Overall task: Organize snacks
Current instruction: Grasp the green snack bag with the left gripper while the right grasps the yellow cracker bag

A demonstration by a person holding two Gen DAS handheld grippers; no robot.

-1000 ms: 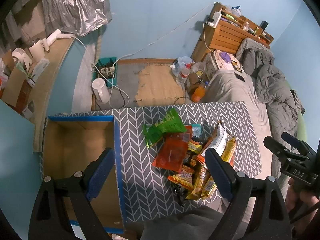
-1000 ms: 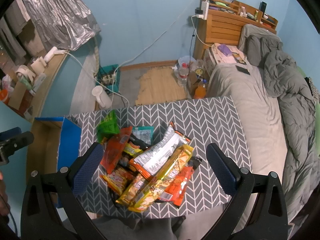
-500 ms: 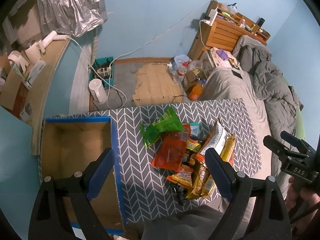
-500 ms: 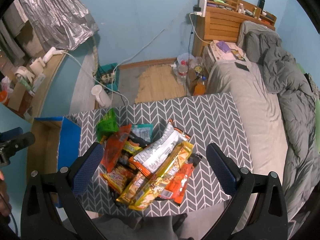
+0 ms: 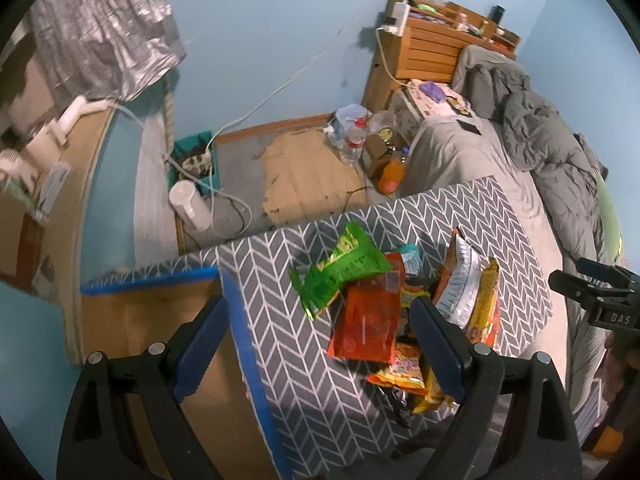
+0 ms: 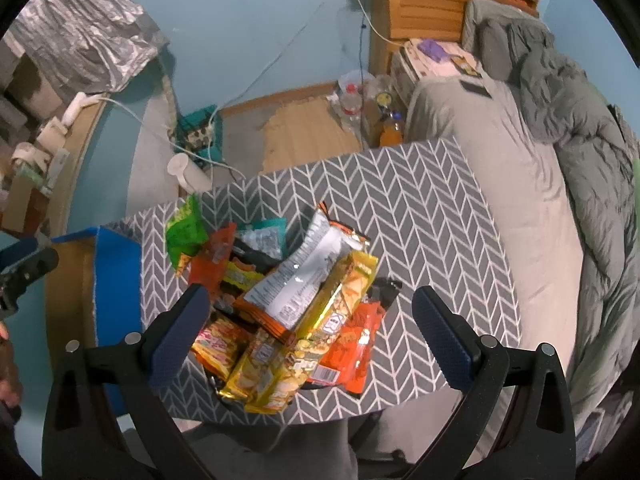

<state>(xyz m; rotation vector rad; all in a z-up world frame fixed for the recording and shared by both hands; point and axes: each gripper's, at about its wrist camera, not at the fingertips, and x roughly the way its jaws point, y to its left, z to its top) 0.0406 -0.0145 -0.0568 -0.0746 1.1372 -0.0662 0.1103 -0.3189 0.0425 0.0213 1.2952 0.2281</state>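
Both grippers hang above the table (image 5: pixel 500 216) with jaws wide apart, holding nothing: the left gripper (image 5: pixel 320 344) and the right gripper (image 6: pixel 308 332). Snacks (image 6: pixel 296 292) lie heaped mid-table, a green bag (image 5: pixel 340 272) at the pile's far-left edge. Beside the table sits a blue-edged box (image 5: pixel 160 312), seemingly open.

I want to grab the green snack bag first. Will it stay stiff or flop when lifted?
The green snack bag looks thin and crinkled, so it will probably flop. It seems puffy, so likely light. Its glossy film may slip, and it leans on the red packet, which might shift.
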